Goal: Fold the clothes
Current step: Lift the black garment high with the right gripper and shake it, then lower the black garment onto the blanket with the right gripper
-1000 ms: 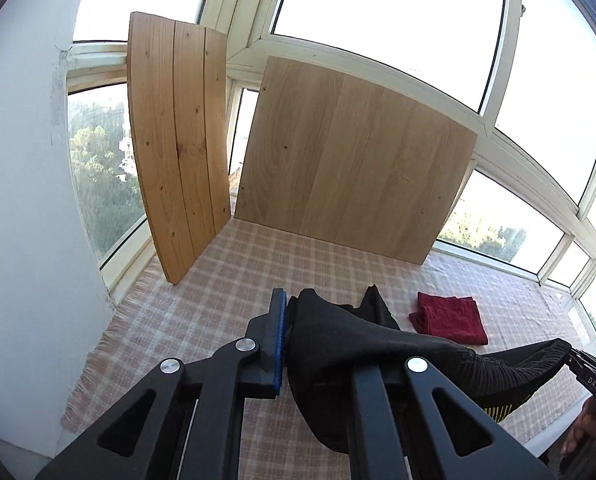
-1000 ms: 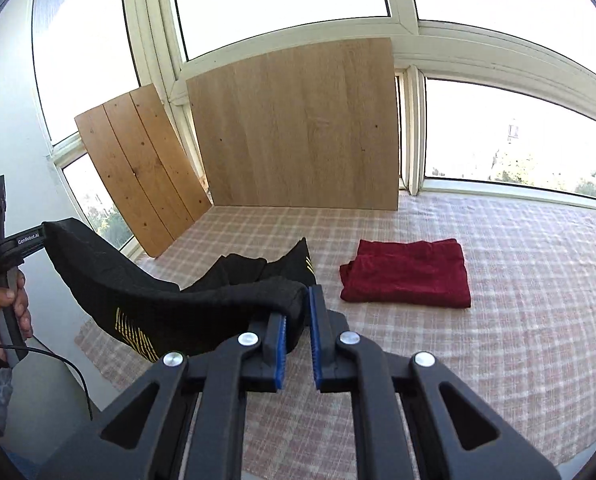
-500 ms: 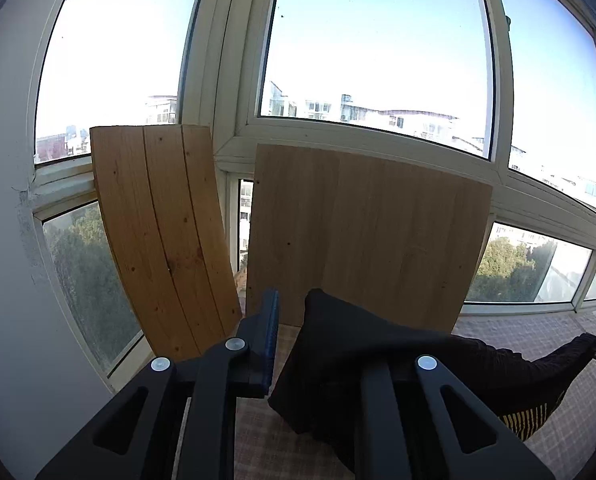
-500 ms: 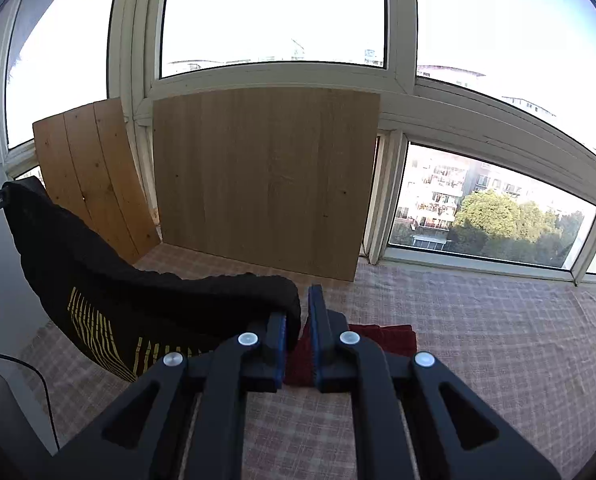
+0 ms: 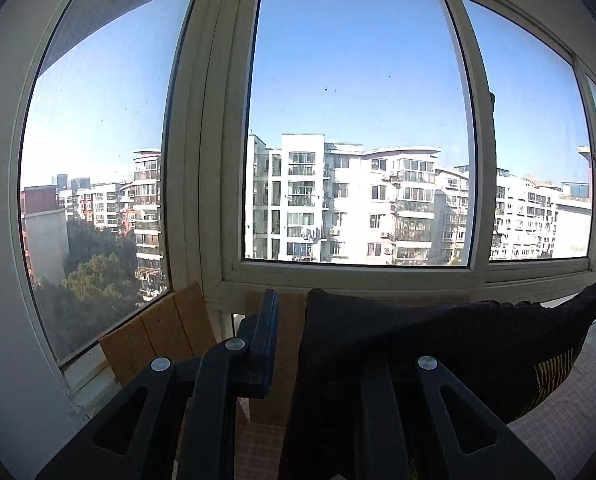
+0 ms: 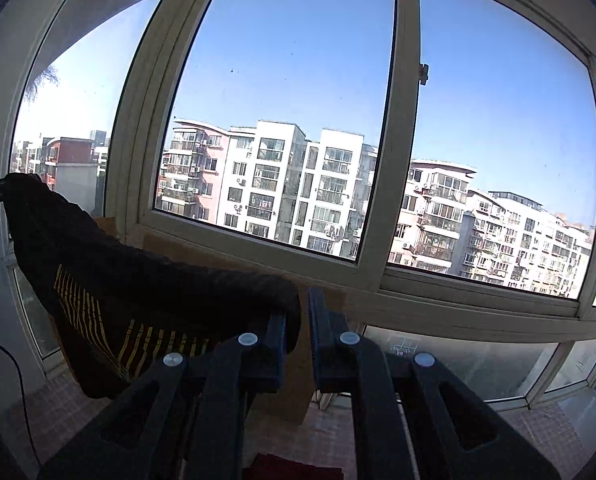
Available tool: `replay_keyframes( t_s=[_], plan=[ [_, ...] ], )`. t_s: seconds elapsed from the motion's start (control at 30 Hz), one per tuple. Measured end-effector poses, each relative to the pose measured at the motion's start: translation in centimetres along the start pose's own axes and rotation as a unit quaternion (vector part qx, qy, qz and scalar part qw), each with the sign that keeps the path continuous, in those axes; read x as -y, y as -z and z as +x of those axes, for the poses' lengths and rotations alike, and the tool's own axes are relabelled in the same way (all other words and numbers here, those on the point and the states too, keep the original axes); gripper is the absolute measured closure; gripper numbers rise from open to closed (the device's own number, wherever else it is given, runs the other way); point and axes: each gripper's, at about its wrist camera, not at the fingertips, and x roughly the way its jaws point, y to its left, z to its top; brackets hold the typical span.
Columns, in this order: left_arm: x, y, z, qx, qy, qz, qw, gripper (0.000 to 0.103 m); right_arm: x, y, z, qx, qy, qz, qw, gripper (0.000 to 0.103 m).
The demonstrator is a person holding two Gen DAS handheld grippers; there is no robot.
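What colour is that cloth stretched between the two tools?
Black garment, with a patch of thin yellow stripes; the right wrist view shows it best.

I count one black garment [image 5: 437, 344] with yellow stripes, strung between my two grippers: the left gripper [image 5: 294, 332] and the right gripper [image 6: 298, 320]. One red folded cloth [image 6: 294, 470] peeks in at the bottom edge of the right wrist view. I make out two wooden boards: one slatted board [image 5: 162, 340] and one plain board [image 5: 290, 360]. One checked cloth [image 5: 569, 412] lies under it all.
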Motion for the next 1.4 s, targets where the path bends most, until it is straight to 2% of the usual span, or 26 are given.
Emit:
replay_keyframes(
  t_s=[0.13,0.3,0.4,0.47,0.57,0.6,0.67,0.73,0.77,0.83,0.93,1.0,1.07,1.17,1.27,1.4],
  plan=[
    [-0.1,0.7,-0.6,0.001,0.0,0.008,1.0,0.089,0.0,0.1,0.7,-0.014,-0.013,0.011,1.0,0.093],
    [-1.2,4.9,2.9,-0.063,-0.003,-0.005,0.998,0.089,-1.5,3.7,6.1,-0.089,-0.038,0.011,0.995,0.093],
    [-1.8,7.6,4.8,-0.096,-0.009,-0.004,0.9954,0.089,-2.1,5.5,8.7,-0.115,-0.045,0.011,0.992,0.093],
    [-2.2,9.0,4.5,-0.102,-0.013,-0.007,0.9947,0.089,-2.3,5.9,9.2,-0.114,-0.049,0.017,0.992,0.093],
    [-2.8,12.1,2.0,-0.099,-0.028,-0.012,0.9947,0.085,-3.1,6.6,8.0,-0.109,-0.066,0.02,0.992,0.093],
    [-2.9,13.8,1.0,-0.099,-0.038,-0.009,0.9943,0.084,-3.4,7.2,7.5,-0.112,-0.073,0.021,0.991,0.093],
    [-3.3,18.4,-0.9,-0.119,-0.055,-0.017,0.9912,0.074,-3.7,10.1,6.6,-0.137,-0.09,0.031,0.986,0.093],
    [-3.5,23.9,-2.3,-0.16,-0.073,-0.024,0.984,0.064,-4.6,15.0,6.0,-0.183,-0.109,0.041,0.976,0.093],
    [-3.5,26.8,-2.9,-0.186,-0.083,-0.026,0.9788,0.057,-5.2,17.9,5.9,-0.212,-0.112,0.044,0.97,0.093],
    [-3.1,32.7,-3.9,-0.237,-0.097,-0.019,0.9666,0.049,-6.1,23.9,5.6,-0.269,-0.119,0.055,0.954,0.093],
    [-1.9,39.7,-5.4,-0.315,-0.108,-0.005,0.9429,0.049,-7.4,32.2,4.3,-0.345,-0.128,0.076,0.927,0.093],
    [-1.2,42.8,-6.6,-0.364,-0.099,-0.018,0.926,0.048,-8.3,35.9,3.1,-0.378,-0.129,0.075,0.914,0.093],
    [-0.7,44.6,-7.7,-0.4,-0.094,-0.021,0.9116,0.045,-8.7,37.9,2.4,-0.392,-0.129,0.075,0.908,0.093],
    [0.0,45.5,-9.6,-0.432,-0.085,-0.009,0.8978,0.042,-8.9,39.7,1.9,-0.403,-0.128,0.076,0.903,0.093],
    [0.0,45.4,-11.0,-0.429,-0.093,0.017,0.8985,0.033,-8.9,40.3,2.1,-0.407,-0.127,0.073,0.902,0.093],
    [-0.3,46.4,-11.7,-0.433,-0.09,0.013,0.8969,0.03,-8.9,41.5,1.7,-0.416,-0.132,0.07,0.897,0.093]
  ],
)
